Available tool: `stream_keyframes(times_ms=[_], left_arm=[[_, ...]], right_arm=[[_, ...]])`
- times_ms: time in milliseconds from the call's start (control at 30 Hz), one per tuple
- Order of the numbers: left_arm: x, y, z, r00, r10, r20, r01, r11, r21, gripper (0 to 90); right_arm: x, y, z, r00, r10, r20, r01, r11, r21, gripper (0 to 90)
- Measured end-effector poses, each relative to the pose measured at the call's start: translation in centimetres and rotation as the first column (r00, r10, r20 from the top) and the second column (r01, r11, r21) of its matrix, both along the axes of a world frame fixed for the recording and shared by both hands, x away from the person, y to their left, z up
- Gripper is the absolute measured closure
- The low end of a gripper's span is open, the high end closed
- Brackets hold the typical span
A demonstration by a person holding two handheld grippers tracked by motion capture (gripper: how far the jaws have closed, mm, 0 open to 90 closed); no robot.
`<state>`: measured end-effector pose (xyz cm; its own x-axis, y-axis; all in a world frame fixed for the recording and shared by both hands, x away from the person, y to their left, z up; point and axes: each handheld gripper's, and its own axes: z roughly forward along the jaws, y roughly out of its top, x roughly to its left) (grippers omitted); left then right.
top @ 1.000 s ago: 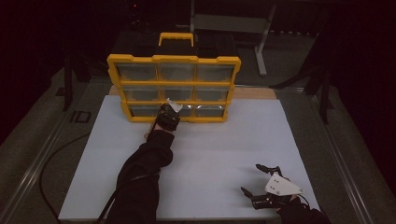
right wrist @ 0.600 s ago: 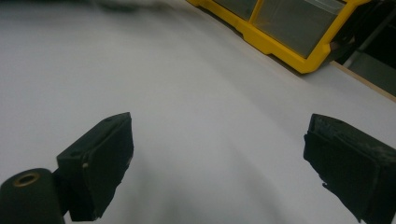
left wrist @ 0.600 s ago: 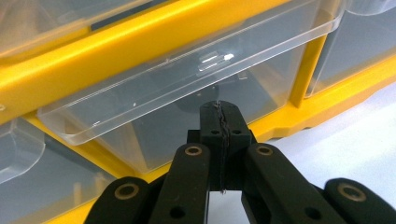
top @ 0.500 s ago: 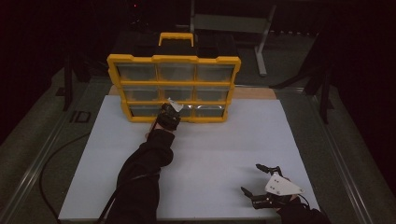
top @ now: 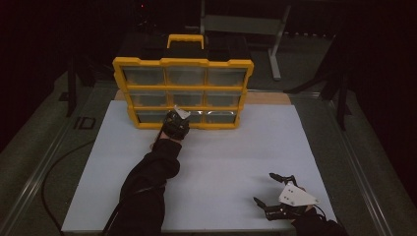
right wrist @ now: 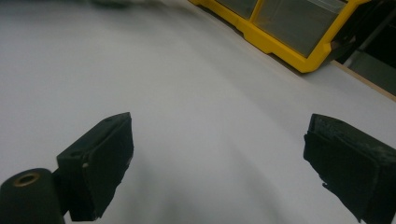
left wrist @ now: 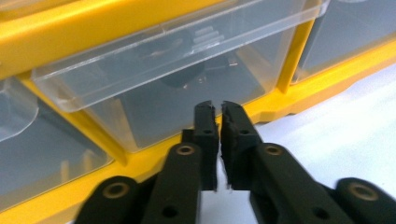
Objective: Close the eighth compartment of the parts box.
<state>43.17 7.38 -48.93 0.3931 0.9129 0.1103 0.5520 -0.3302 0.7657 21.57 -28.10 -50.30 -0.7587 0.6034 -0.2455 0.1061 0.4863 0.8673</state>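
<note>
Dark surroundings closed in on a white sheet laid over the table, with a yellow organizer of clear drawers stood upright at its far edge. The left gripper was held against the bottom row, at the middle drawer. In the left gripper view its jaws were seen nearly closed, a thin slit left between the tips, and nothing was clamped between them; the tips were set just below that drawer's front lip, whether touching it or just short of it could not be told. The drawer appeared slightly pulled out of the frame, and a dark object could be made out inside through the plastic, though what it was could not be told. The closed tips were probably placed there to hook or press the front, so that the drawer could be worked in or out. The right gripper was rested low over the sheet near the front edge, well apart from the organizer, its jaws spread wide and empty, presumably kept ready and out of the way.
</note>
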Motion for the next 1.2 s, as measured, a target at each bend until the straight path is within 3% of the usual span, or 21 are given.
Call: stream_keyframes(times_ms=[233, 433, 700, 767, 900, 1000, 1200], left_arm=[[-0.9, -0.4, 0.1, 0.9998, -0.019, 0.0, 0.019, 0.9997, -0.016, 75.7], [-1.4, -0.9, 0.1, 0.9997, -0.011, -0.023, 0.011, 0.9993, -0.036, 55.9], [-1.8, -0.7, 0.2, 0.9989, -0.024, -0.039, 0.021, 0.9978, -0.063, 39.4], [-1.9, -0.6, 0.3, 0.9984, -0.034, -0.045, 0.031, 0.9969, -0.072, 31.6], [-2.0, -0.5, 0.4, 0.9984, -0.03, -0.047, 0.027, 0.9972, -0.069, 23.6], [-2.0, -0.5, 0.6, 0.9975, -0.034, -0.061, 0.029, 0.9956, -0.09, 16.8], [-2.0, -0.4, 0.6, 0.9967, -0.033, -0.073, 0.026, 0.9952, -0.094, 10.5]], right_arm=[[0.0, 0.0, 0.0, 1.0, 0.005, 0.0, -0.005, 1.0, -0.007, 8.5], [0.0, 0.0, 0.0, 1.0, 0.005, 0.004, -0.005, 0.9999, -0.01, 8.5], [0.0, 0.0, 0.0, 1.0, 0.005, 0.004, -0.004, 0.9999, -0.011, 8.5], [0.1, 0.0, 0.0, 1.0, 0.004, 0.005, -0.004, 0.9999, -0.012, 8.5], [0.1, 0.0, 0.0, 1.0, 0.004, 0.004, -0.004, 0.9999, -0.012, 8.5], [0.1, 0.0, -0.1, 1.0, 0.002, 0.003, -0.002, 0.9999, -0.012, 8.5], [0.1, 0.0, -0.1, 1.0, 0.0, 0.003, 0.0, 0.9999, -0.014, 8.5]])
